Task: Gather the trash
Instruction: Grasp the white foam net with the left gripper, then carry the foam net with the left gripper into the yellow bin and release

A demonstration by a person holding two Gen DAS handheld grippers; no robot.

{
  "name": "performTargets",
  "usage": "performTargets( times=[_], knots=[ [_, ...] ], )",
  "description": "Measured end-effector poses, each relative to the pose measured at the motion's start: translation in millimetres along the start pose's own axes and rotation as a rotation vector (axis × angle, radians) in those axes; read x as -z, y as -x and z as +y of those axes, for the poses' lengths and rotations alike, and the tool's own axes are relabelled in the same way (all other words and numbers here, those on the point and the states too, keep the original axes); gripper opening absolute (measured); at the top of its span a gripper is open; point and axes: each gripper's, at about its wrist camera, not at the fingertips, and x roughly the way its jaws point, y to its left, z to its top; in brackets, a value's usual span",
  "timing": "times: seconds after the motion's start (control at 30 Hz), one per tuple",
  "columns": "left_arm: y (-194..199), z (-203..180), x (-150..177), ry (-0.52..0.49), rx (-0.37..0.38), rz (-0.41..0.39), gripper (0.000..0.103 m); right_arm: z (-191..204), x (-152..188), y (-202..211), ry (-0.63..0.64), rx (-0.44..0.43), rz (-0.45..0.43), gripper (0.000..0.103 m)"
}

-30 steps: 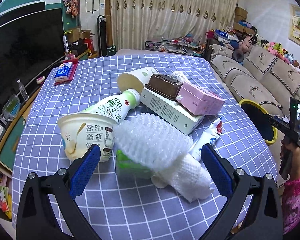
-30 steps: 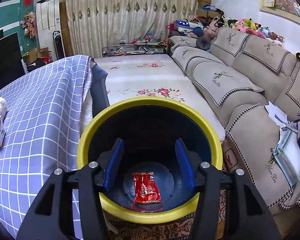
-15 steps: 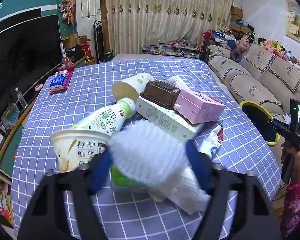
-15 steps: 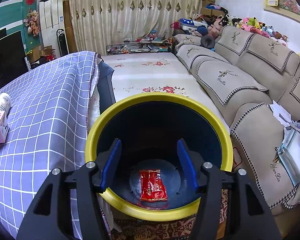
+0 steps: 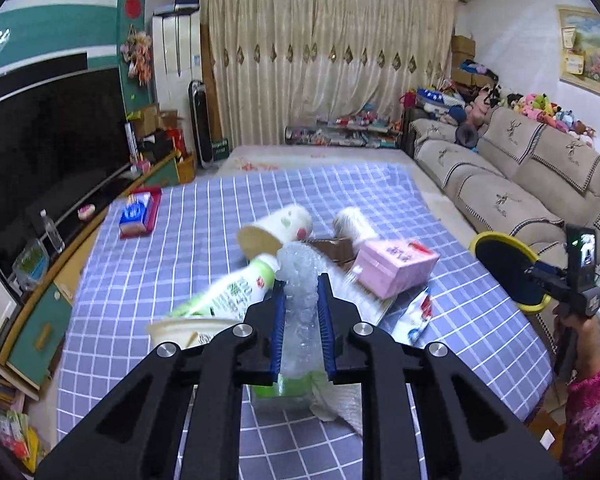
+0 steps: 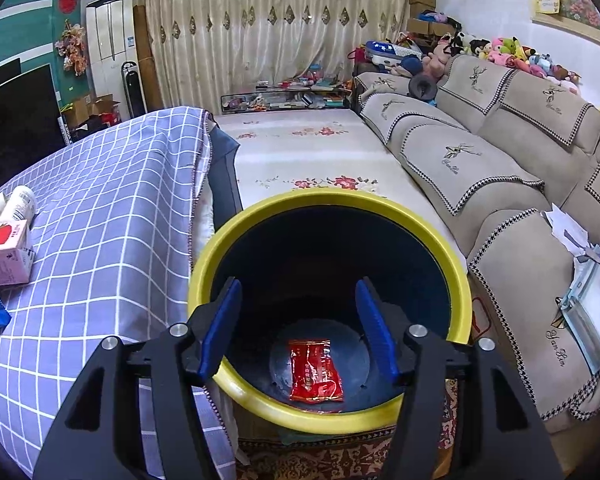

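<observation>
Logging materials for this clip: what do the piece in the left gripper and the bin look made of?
The piece in the left gripper looks like clear plastic bubble wrap: translucent, glossy, covered in small round cells, squashed between the pads. The bin looks like moulded plastic: smooth yellow rim, dark, slightly shiny inner wall.

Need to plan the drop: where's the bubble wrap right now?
In the left wrist view, the bubble wrap is pinched in the left gripper at centre frame, above the checked tablecloth, beside the white-and-green bottle.
</observation>
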Motion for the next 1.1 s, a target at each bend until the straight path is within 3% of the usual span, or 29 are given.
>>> performTargets(
  times=[0.13,0.27,0.47,0.63,0.93,1.03,1.1],
  knots=[
    [16,-13,-11,-0.038,0.031,-0.038,0.016,0,-3,9,0.002,0.005,-0.022,0.057],
    [14,-37,-23,-0.069,0.112,-0.045,0.016,-10,-7,23,-0.011,0.028,-0.057,0.057],
    [-12,-104,-46,-0.154,0.246,-0.047,0.016,-40,-7,49,-0.042,0.081,-0.108,0.059],
    [-54,-185,-61,-0.239,0.366,-0.007,0.016,-68,1,64,-0.079,0.115,-0.123,0.060],
    [-141,-308,-60,-0.334,0.462,0.126,0.017,-117,9,72,-0.156,0.156,-0.124,0.060],
    [-171,-335,-56,-0.345,0.474,0.181,0.023,-126,10,71,-0.166,0.162,-0.121,0.060],
    [-186,-351,-50,-0.362,0.445,0.187,0.032,-130,11,71,-0.172,0.165,-0.119,0.061]
  ],
)
